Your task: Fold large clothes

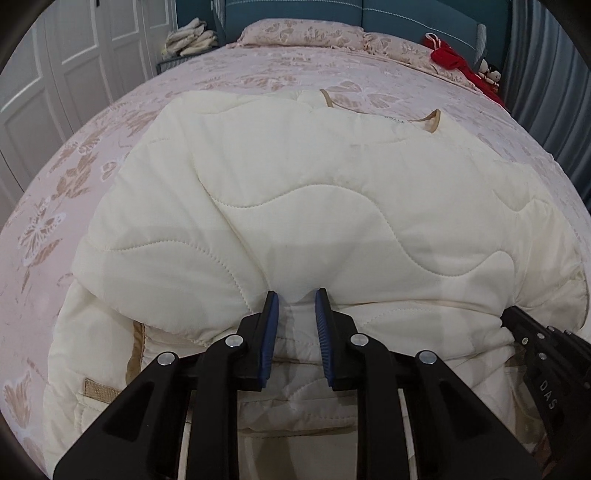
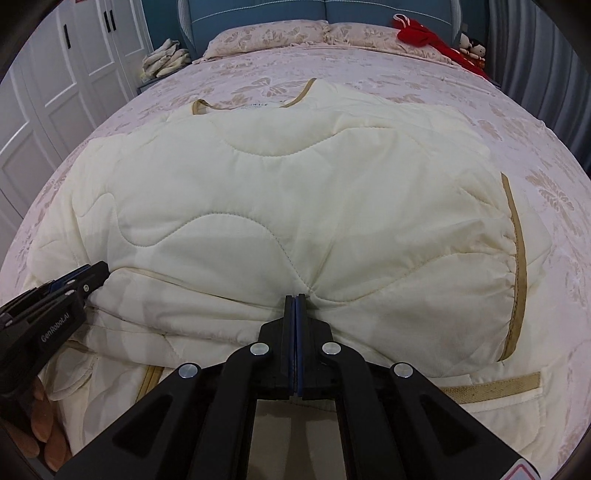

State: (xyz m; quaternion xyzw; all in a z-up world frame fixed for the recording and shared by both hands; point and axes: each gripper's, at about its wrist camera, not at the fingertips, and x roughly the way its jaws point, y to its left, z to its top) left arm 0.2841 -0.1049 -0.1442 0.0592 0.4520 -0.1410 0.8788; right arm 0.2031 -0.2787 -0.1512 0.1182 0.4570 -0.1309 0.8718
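Note:
A cream quilted jacket (image 1: 295,184) with tan trim lies spread across the pink patterned bed, its near hem folded up over the body (image 2: 295,184). My left gripper (image 1: 295,295) pinches a thick fold of that near edge between its blue pads, which stand a little apart on the padding. My right gripper (image 2: 295,297) has its fingers pressed together, and the fabric puckers toward its tips at the fold line. Each gripper also shows in the other view: the right gripper (image 1: 508,314) at the jacket's right edge, the left gripper (image 2: 101,269) at its left edge.
Pillows (image 1: 303,31) lie against a teal headboard at the far end. A red garment (image 2: 417,27) and small dolls (image 2: 472,46) sit at the far right corner. Folded pale cloths (image 1: 190,42) rest on a stand beside white wardrobe doors (image 1: 55,55). A hand (image 2: 40,424) shows at lower left.

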